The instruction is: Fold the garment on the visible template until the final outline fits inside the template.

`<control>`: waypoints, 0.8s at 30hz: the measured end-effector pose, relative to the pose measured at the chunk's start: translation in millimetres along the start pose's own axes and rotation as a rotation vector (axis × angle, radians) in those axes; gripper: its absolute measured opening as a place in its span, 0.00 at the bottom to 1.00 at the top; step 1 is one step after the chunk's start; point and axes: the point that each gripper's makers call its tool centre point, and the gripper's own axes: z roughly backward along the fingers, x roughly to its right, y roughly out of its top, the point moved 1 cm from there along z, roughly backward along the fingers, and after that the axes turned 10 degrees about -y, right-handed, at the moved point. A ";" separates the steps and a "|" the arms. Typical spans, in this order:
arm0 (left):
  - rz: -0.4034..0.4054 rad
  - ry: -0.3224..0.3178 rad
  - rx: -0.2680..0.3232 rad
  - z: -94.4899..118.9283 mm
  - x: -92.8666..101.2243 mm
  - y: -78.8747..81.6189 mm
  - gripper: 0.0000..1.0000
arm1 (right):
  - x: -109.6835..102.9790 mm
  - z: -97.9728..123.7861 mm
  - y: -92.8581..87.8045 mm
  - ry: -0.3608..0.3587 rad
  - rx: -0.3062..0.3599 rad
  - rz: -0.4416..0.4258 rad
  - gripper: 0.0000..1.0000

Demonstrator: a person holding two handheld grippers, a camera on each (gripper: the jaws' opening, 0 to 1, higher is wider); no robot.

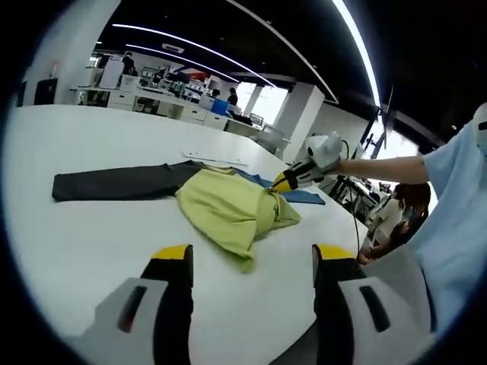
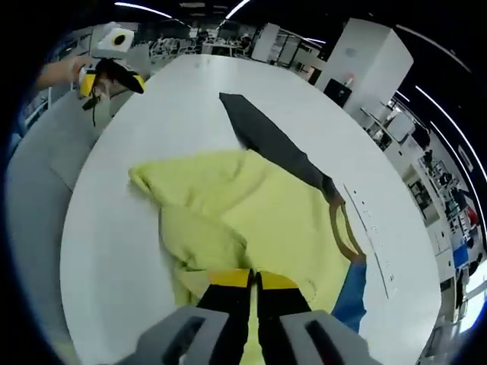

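The right hand-held gripper [image 2: 253,283] is clenched on the yellow garment [image 2: 251,213]; the left hand-held gripper [image 1: 251,262] is held released above the white tabletop [image 1: 91,243]. The garment is partly bunched over the blue template [image 1: 303,196], beside a dark cloth [image 1: 114,182]. Folding is judged unfinished.

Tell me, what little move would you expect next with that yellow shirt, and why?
Probably the right gripper, shut on the yellow shirt, draws its pinched edge across the cloth. The shirt lies bunched on the white table, partly over a dark sheet. The left gripper is open, clear of the cloth.
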 end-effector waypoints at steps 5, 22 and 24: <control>0.012 0.012 0.005 3.5 -2.0 -0.4 0.59 | 7.6 -17.8 -11.3 -0.019 -0.060 -0.090 0.00; 0.032 -0.022 -0.017 -16.4 3.4 -8.7 0.56 | 4.6 -38.9 -23.8 0.000 -0.107 -0.133 0.00; 0.033 -0.027 -0.017 -17.5 3.8 -8.4 0.55 | 4.8 -40.0 -24.5 0.002 -0.108 -0.135 0.00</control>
